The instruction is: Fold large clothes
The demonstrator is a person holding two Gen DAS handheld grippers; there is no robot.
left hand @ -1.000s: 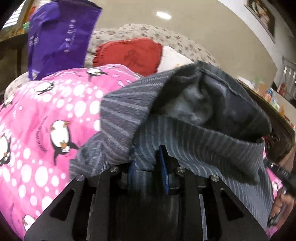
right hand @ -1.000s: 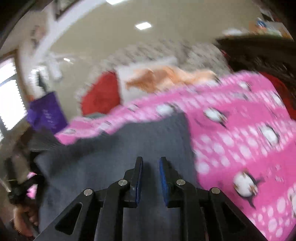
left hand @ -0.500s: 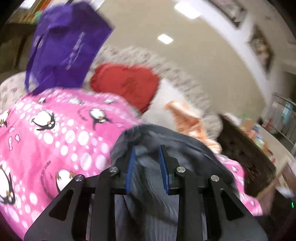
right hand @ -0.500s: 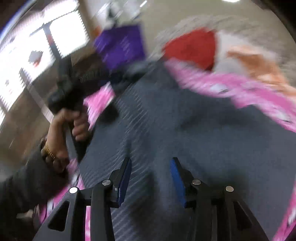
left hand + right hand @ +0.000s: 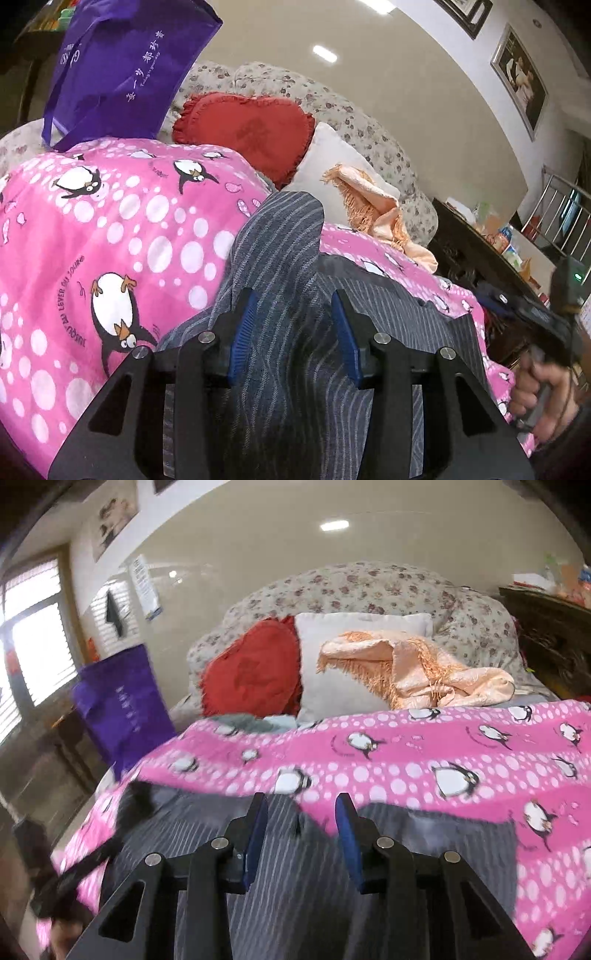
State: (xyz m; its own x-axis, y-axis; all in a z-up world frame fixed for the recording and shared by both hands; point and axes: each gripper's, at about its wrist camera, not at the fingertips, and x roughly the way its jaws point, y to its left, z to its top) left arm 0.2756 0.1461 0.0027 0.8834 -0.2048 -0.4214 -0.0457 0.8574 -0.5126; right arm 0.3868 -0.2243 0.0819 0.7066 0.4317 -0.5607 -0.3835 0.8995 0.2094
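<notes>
The gray striped cloth (image 5: 280, 266) runs off the bottom edge in both views, so its full shape can't be seen. It covers part of the pink penguin blanket (image 5: 110, 229). In the left view the person's hand (image 5: 543, 391) is cut by the right edge. In the right view the other hand (image 5: 62, 934) and its tool are a blur at bottom left. Purple bag (image 5: 122, 705) is blurry too, words too small to read.

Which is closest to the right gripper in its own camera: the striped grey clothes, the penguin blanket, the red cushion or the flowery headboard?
From the right gripper:
1. Striped grey clothes, right beneath.
2. Penguin blanket, just beyond.
3. Red cushion, behind, left.
4. Flowery headboard, farthest back.
</notes>
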